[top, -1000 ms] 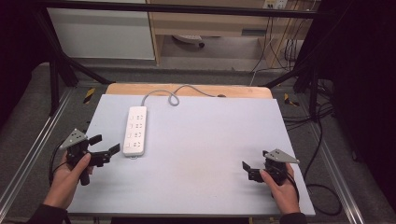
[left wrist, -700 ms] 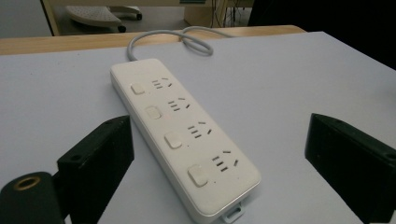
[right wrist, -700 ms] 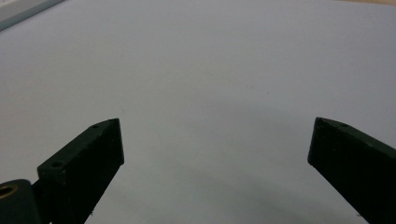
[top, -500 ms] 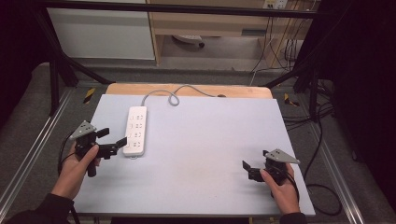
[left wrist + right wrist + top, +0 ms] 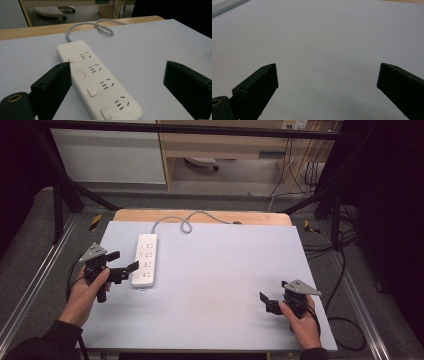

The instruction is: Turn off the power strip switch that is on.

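High view: white power strip [image 5: 144, 259] lies flat on the grey surface [image 5: 225, 270], long axis running away from the person, grey cord [image 5: 186, 221] looping off its far end toward the wooden edge. Strip sits just in front of the left hand-held gripper [image 5: 124, 261], right off its jaw tips; contact can't be confirmed from above.

Left gripper view: strip [image 5: 96, 80] runs diagonally between the two black jaws, four socket groups with a square button beside each. Near end is low in frame, closer to the left-hand jaw than the other. Jaws spread wide, nothing clamped. Cord [image 5: 87, 27] curls at the far end.

Left hand [image 5: 85, 292] holds that hand-held gripper by the handle, grey plate on top, cable trailing back.

Right hand-held gripper [image 5: 266, 301] is well apart from the strip, at the near right of the surface, held in the right hand [image 5: 301, 320]. Right gripper view: jaws wide apart, bare surface [image 5: 324, 50] between them, holding nothing.

Beyond the surface: black frame bars [image 5: 190, 129], cables on the floor to the right.
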